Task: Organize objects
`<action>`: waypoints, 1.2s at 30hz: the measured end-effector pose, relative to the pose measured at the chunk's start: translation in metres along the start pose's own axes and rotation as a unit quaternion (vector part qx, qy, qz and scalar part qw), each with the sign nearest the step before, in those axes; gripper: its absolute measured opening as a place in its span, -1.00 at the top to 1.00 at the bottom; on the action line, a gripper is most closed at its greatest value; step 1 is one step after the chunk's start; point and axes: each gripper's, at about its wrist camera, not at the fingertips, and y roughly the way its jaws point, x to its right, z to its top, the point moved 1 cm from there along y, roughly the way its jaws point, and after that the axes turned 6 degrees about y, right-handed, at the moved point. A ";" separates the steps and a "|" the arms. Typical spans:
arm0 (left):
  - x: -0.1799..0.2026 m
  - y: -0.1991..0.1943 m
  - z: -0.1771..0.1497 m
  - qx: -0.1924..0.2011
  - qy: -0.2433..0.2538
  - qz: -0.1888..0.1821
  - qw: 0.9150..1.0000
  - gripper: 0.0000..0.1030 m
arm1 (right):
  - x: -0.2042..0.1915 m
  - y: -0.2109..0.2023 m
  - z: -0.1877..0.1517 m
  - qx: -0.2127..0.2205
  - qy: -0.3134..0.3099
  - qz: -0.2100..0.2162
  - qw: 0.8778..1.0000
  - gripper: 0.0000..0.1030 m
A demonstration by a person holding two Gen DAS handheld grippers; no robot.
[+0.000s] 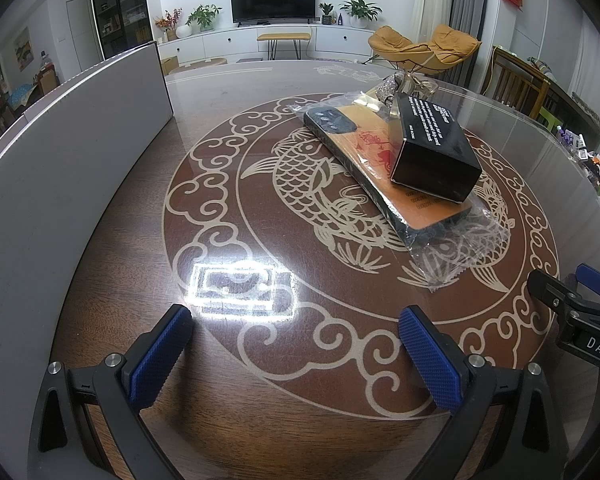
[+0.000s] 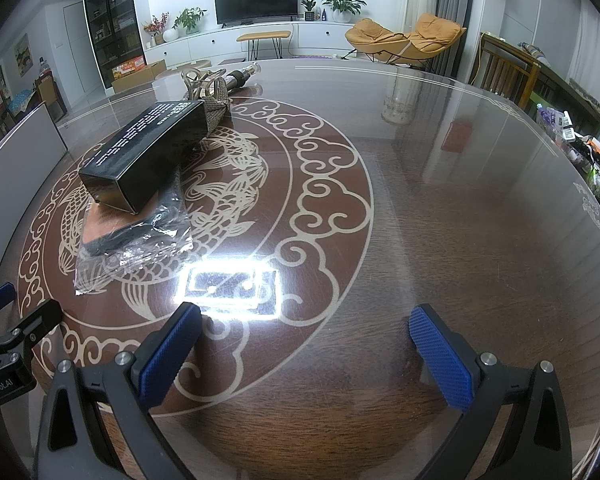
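The left gripper (image 1: 294, 334) is held low over the table (image 1: 204, 412), its blue-padded fingers (image 1: 160, 354) spread wide with nothing between them. The right gripper (image 2: 306, 336) is likewise held wide apart and empty, its fingers (image 2: 442, 360) poised above bare tabletop. Each gripper is seen at the edge of the other's view: the right one at the right edge of the left wrist view, the left one at the left edge of the right wrist view.

A bright reflection of a ceiling lamp (image 1: 240, 290) is seen on the glossy surface just ahead of the left gripper's fingers. Beyond it, a round fish and cloud pattern (image 1: 300, 168) is laid into the dark wood.

On that pattern, ahead and to the right of the left gripper, a phone case (image 1: 364, 160) with an orange back is lying in a clear plastic bag (image 1: 456, 248). A black box (image 1: 432, 148) with white print is resting on top of the case, tilted. Behind the box, a glittery item (image 1: 386, 92) is partly hidden, and what it is cannot be told. In the right wrist view a woven piece (image 2: 216, 100) is seen touching the box's far end.

A grey upright panel (image 1: 60, 152) is standing along the table's left side, well apart from the pile.
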 end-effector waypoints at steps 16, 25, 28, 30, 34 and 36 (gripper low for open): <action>0.000 0.000 -0.001 -0.004 0.005 -0.005 1.000 -1.00 | 0.000 0.000 0.000 0.000 0.000 0.000 1.000 -1.00; 0.005 -0.016 -0.020 -0.043 0.057 -0.041 0.997 -1.00 | 0.000 0.000 0.001 0.000 0.000 0.000 1.000 -1.00; 0.002 -0.016 -0.013 -0.047 0.058 -0.057 0.996 -1.00 | 0.000 0.000 0.001 0.000 0.000 0.000 1.000 -1.00; -0.005 -0.022 -0.003 -0.023 0.056 -0.072 0.996 -1.00 | 0.000 0.000 0.000 0.000 0.000 0.000 1.000 -1.00; -0.015 -0.020 0.031 -0.006 0.068 -0.081 0.994 -1.00 | 0.000 0.000 0.000 0.000 0.000 0.000 1.000 -1.00; -0.021 -0.013 0.049 -0.002 0.071 -0.090 0.993 -1.00 | 0.000 0.000 0.000 0.000 0.000 0.000 1.000 -1.00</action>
